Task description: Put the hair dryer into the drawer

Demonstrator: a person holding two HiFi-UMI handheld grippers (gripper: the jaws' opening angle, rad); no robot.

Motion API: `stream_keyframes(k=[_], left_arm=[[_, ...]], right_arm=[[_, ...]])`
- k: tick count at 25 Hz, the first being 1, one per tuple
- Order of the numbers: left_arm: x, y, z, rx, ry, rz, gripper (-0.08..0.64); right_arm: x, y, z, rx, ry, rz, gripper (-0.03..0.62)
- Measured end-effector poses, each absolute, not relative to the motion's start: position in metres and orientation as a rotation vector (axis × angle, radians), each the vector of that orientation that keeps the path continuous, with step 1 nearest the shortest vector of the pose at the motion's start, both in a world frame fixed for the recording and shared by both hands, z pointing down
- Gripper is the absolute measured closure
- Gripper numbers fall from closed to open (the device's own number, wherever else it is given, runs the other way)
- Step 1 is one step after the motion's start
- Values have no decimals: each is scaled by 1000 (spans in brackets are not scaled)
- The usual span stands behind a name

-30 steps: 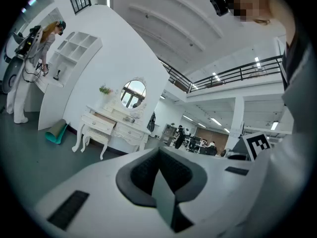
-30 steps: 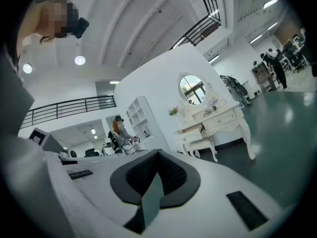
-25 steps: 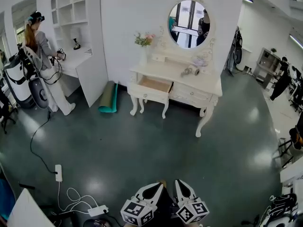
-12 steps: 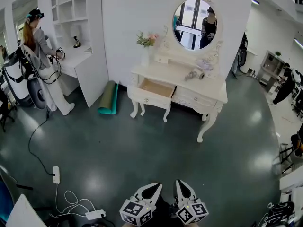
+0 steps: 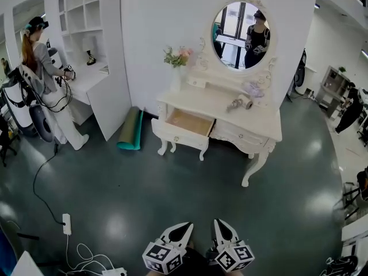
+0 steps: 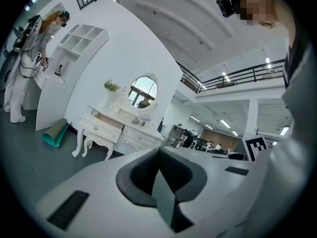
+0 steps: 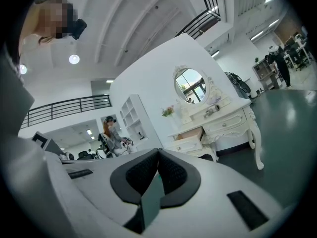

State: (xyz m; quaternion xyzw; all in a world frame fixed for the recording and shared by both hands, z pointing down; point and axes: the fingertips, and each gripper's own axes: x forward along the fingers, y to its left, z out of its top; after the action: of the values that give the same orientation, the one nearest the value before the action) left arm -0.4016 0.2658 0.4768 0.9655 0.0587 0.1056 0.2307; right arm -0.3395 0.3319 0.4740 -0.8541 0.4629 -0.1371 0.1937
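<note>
Cream-white and carved, the counter (image 5: 260,123) stands against the far wall under an oval mirror (image 5: 241,27), well apart from both claws across a stretch of dark green floor (image 5: 172,183). The hair dryer (image 5: 240,102) lies on its side on the counter top, just below the mirror and behind the closed right-hand drawer front, where someone at the mirror would naturally set it down.

The drawer (image 5: 178,135) on the counter's left side is pulled out, its wooden bottom showing bare. It seems to have been left that way so the dryer can go straight in without a separate pull.

The left claw (image 5: 185,229) and the right claw (image 5: 221,226) show at the bottom edge of the head view, side by side and pointing ahead toward the counter. Each claw's own view shows its dark pads pressed together with nothing between them. With nothing to carry yet, shut and tucked close is likely just a resting pose for the approach.

A person (image 5: 43,68) works at a white shelf unit far to the left, well clear of the route.

The task looks barely begun: the dryer is untouched, and reaching the counter comes first.
</note>
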Motion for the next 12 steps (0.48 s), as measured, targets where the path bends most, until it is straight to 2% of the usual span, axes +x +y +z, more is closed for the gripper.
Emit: stream_keyframes(k=[12], left_arm=[[-322,228,478,2660,137,279,537]], right_arm=[[-251,290,477,-2349,1297,-397,577]])
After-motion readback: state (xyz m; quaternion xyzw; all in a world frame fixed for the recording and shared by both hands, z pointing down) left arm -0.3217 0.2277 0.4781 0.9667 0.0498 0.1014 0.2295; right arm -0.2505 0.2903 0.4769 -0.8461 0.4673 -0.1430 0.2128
